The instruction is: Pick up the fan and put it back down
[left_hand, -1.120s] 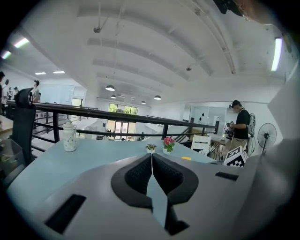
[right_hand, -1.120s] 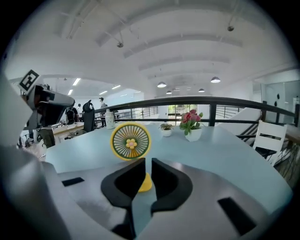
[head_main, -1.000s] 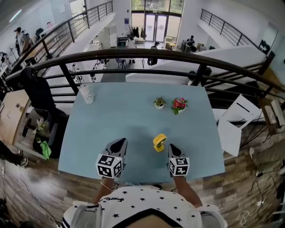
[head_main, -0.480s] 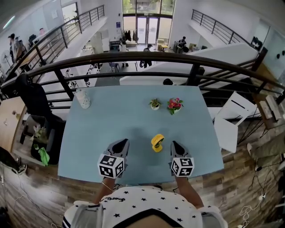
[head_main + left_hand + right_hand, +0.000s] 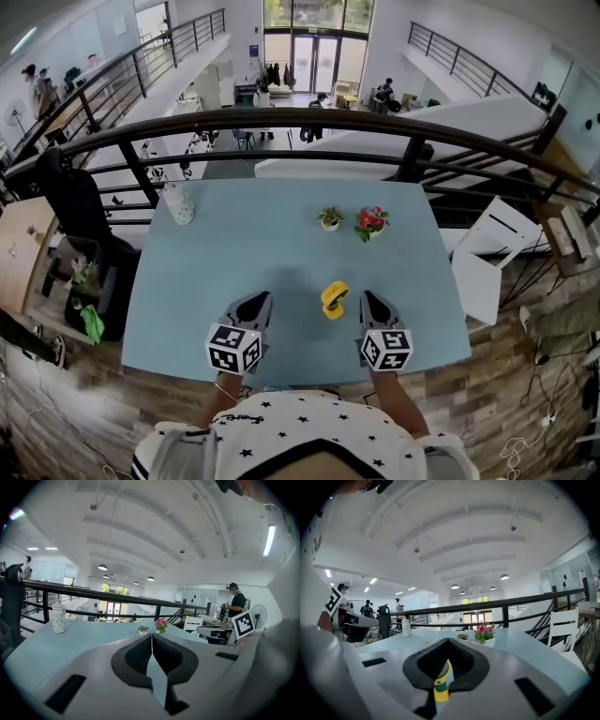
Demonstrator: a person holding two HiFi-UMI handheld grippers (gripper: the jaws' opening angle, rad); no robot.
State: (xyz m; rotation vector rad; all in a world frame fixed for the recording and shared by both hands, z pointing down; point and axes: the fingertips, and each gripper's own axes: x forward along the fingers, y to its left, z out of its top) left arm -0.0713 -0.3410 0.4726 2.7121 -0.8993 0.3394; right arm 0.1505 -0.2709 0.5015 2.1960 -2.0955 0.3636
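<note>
Currently: yellow fan standing on the blue table, between the two grippers, nearer the right one, apart from both. Left gripper: jaws pressed together, nothing between them. Right gripper: jaws likewise closed tip to tip, gripping nothing; fan seen only through the slot under the tips in the right gripper view. Further back on the table: white jar, small green plant, pink flowers.
</note>
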